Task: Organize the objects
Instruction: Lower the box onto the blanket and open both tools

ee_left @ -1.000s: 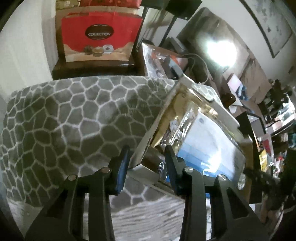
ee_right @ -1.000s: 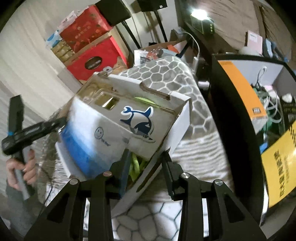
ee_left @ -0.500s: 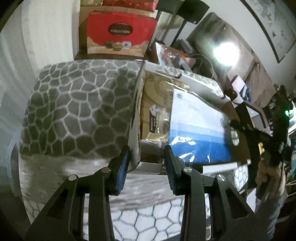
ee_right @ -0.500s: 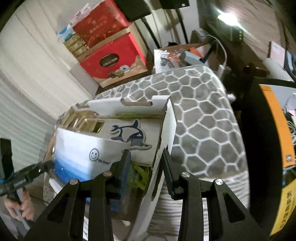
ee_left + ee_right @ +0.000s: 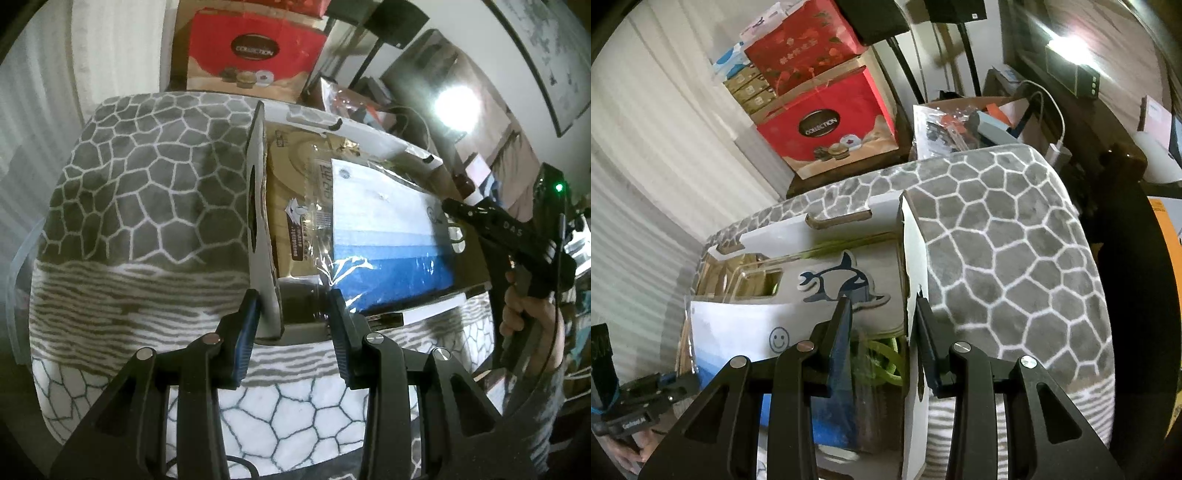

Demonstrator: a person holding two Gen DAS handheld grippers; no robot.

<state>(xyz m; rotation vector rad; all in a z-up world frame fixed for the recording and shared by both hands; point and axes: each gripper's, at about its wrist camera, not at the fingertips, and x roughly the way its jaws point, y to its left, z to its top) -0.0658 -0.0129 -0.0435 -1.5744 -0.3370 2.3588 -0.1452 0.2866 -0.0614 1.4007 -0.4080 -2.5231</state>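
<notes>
- The open white cardboard box (image 5: 369,140) with cut-out handle slots rests on a grey-and-white blanket with a honeycomb pattern (image 5: 147,192), which covers the surface that carries it.
- In the left wrist view the left gripper (image 5: 291,314) straddles the box's left end wall at the near corner; the wall stands between the blue pads, close to the left pad, but whether the pads press it cannot be told.
- In the right wrist view the right gripper (image 5: 881,325) straddles the opposite end wall (image 5: 912,295) in the same way, the wall lying against the right pad; a firm pinch cannot be confirmed.
- Only the left view shows the brown paper packet with dark print (image 5: 295,206) under clear film at the box's left end, and the person's hand (image 5: 532,314) on the other tool's handle.
- Only the right view shows the whale sticker (image 5: 842,284), a smiley face and green cord (image 5: 886,350) at the box's right end.
- Both views show the flat white-and-blue package (image 5: 388,236) lying on top inside the box.
- A red "COLLECTION" carton (image 5: 827,125) stands beyond the blanket's far edge.
</notes>
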